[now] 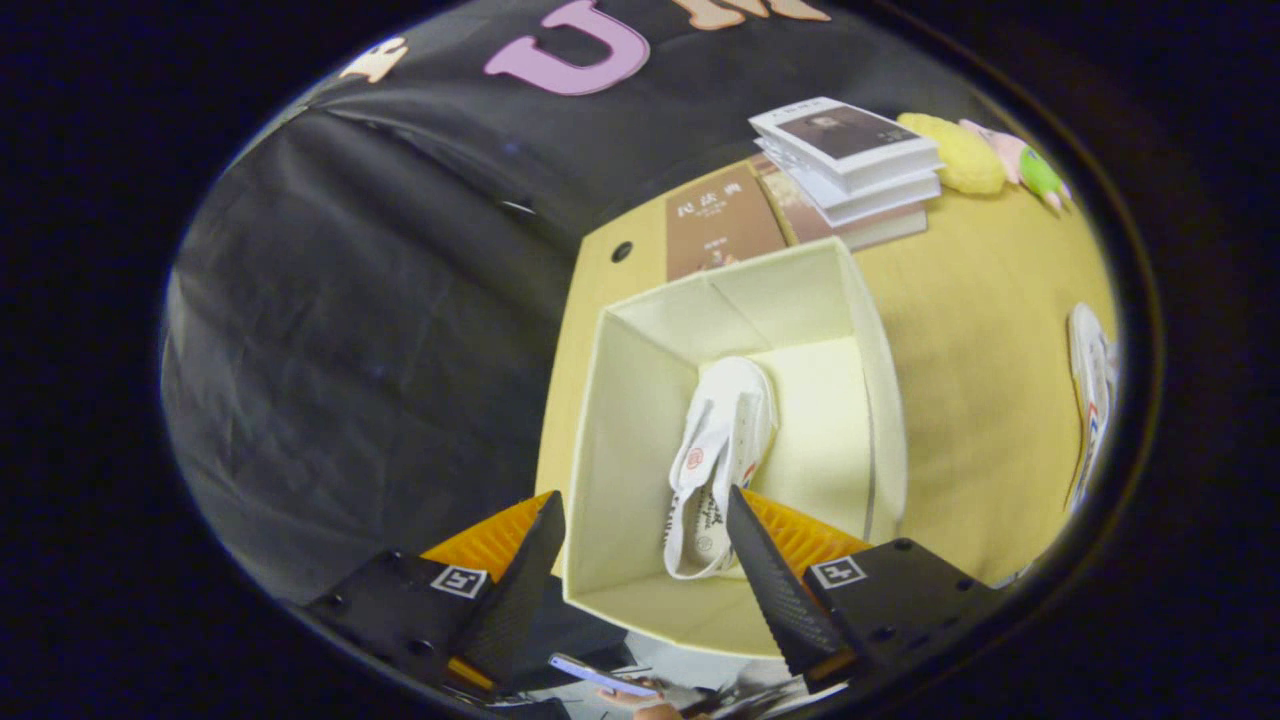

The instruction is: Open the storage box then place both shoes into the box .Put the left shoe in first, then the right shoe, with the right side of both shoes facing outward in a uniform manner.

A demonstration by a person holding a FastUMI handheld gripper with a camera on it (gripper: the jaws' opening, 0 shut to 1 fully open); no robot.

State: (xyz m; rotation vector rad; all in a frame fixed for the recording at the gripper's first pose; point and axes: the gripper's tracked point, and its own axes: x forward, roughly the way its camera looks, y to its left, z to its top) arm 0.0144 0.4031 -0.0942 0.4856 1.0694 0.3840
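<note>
The cream storage box (884, 400) stands open on the yellow table, just ahead of my fingers. One white canvas shoe (722, 450) lies on its side inside the box, on the bottom, its heel end toward me. My gripper (645, 510) hovers above the box's near wall, open, with nothing between the fingers. The right finger (760, 560) overlaps the shoe's heel in the view; I cannot tell whether it touches it. The second white shoe (1090, 400) lies on the table far to the right of the box.
A stack of books (850, 160) and a brown book (720, 230) lie on the table (980, 330) beyond the box. A yellow plush (965, 155) and a pink-green toy (1030, 165) sit behind them. Below the fingers a hand holds a phone (600, 678).
</note>
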